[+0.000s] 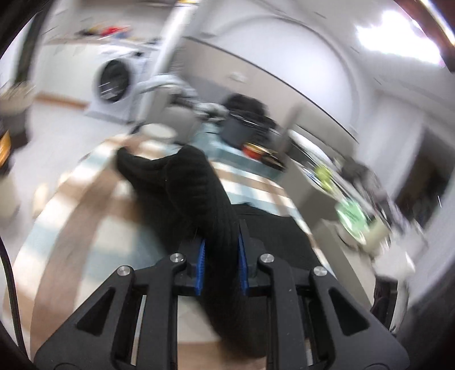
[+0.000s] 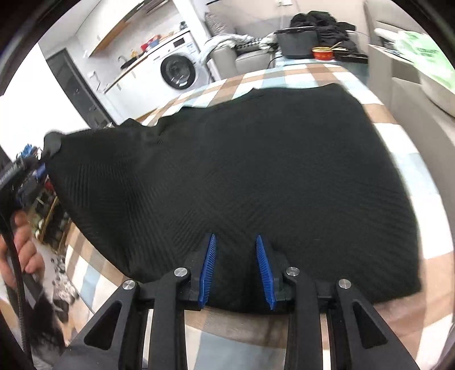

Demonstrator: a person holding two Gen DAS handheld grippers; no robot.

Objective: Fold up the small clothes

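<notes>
A black ribbed garment (image 2: 256,170) lies spread over the checkered tablecloth (image 2: 284,74). My right gripper (image 2: 237,270) is at its near hem, blue pads shut on a bunched fold of the fabric. At the left of the right wrist view, my left gripper (image 2: 37,159) holds the garment's left corner lifted off the table, with a person's hand (image 2: 20,242) below it. In the blurred left wrist view, the left gripper (image 1: 220,256) is shut on a strip of the black garment (image 1: 184,182), which stretches away over the tablecloth (image 1: 93,227).
At the table's far end stand a black container (image 2: 298,42) and a red bowl (image 2: 322,53), with a pile of dark clothes (image 2: 324,20) behind. A washing machine (image 2: 176,71) stands at the back left. A green bag (image 2: 421,54) is at the right.
</notes>
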